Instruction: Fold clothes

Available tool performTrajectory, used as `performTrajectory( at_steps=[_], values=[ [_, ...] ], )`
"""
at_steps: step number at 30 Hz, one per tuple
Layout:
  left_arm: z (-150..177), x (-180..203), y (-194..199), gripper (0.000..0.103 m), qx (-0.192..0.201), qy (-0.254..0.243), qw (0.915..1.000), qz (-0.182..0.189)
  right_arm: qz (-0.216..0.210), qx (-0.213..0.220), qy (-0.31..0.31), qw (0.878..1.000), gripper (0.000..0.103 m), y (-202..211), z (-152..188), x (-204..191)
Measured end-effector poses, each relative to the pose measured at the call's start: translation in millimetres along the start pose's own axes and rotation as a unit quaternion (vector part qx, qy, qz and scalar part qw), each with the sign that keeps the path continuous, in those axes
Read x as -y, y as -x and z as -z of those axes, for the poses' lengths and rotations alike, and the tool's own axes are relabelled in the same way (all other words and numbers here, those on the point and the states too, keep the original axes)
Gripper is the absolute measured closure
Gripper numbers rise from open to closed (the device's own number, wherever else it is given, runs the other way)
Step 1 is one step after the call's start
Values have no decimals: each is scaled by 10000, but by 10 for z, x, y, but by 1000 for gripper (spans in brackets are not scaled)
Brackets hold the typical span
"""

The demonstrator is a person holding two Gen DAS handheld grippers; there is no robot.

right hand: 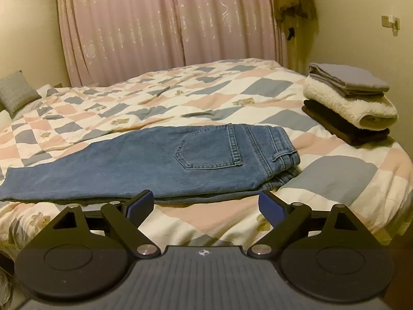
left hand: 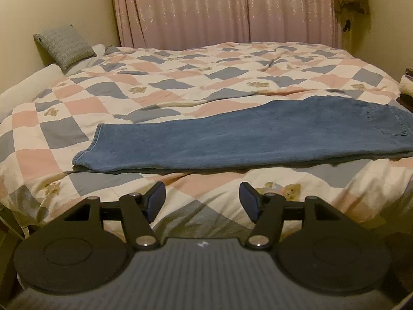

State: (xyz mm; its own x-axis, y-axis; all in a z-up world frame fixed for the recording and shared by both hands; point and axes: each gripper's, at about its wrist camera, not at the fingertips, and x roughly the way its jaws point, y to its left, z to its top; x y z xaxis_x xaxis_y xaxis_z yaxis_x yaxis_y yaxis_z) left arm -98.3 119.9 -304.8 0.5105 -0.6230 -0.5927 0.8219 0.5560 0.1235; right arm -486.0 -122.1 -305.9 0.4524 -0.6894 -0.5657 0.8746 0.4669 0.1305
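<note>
Nearest me, both tongs hang over the bed's front edge: my left tongs are spread wide with nothing between the pads, and my right tongs are spread wider still, also empty. Just beyond them the jeans lie flat on the quilt, folded lengthwise with one leg on the other, hems toward my left tongs and waistband toward my right, back pocket up. Neither tongs touches the denim; the long near edge sits just ahead of both. I judge the lengthwise fold as made and the crosswise fold as what remains, which would call for gripping hems or waistband and carrying one end over the other. Farther right, a stack of folded items sits near the bed's edge.
</note>
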Motion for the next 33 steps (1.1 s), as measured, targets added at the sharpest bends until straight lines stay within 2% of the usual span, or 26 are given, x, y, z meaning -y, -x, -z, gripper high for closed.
performTrajectory(
  at_steps=[7,15,18,21,25,29,32,33],
  values=[
    [46,-124,61,41,38,237,9997,73,93,-91,165,9998,11,-41,-6,-144],
    [92,-387,-175,41,-193,550,9983,2,133,-245,427,9987,8,-223,-17,-362],
    [116,-579,-348,40,-308,835,9960,68,201,-376,511,9978,8,-377,-13,-455],
    [171,-869,-546,40,-453,1319,9902,115,247,-535,631,9963,8,-549,3,-569],
    [250,-1442,-815,40,-430,2395,9695,282,121,-685,927,9933,8,-834,44,-802],
    [282,-2004,-1106,40,-208,3412,9393,301,-119,-574,1129,9919,13,-1113,-7,-1151],
    [258,-2407,-1371,41,-66,4156,9091,265,-252,-555,1275,9900,26,-1343,-53,-1402],
    [259,-2504,-1476,41,-39,4344,9005,197,-284,-568,1318,9892,36,-1423,-68,-1482]
  ],
)
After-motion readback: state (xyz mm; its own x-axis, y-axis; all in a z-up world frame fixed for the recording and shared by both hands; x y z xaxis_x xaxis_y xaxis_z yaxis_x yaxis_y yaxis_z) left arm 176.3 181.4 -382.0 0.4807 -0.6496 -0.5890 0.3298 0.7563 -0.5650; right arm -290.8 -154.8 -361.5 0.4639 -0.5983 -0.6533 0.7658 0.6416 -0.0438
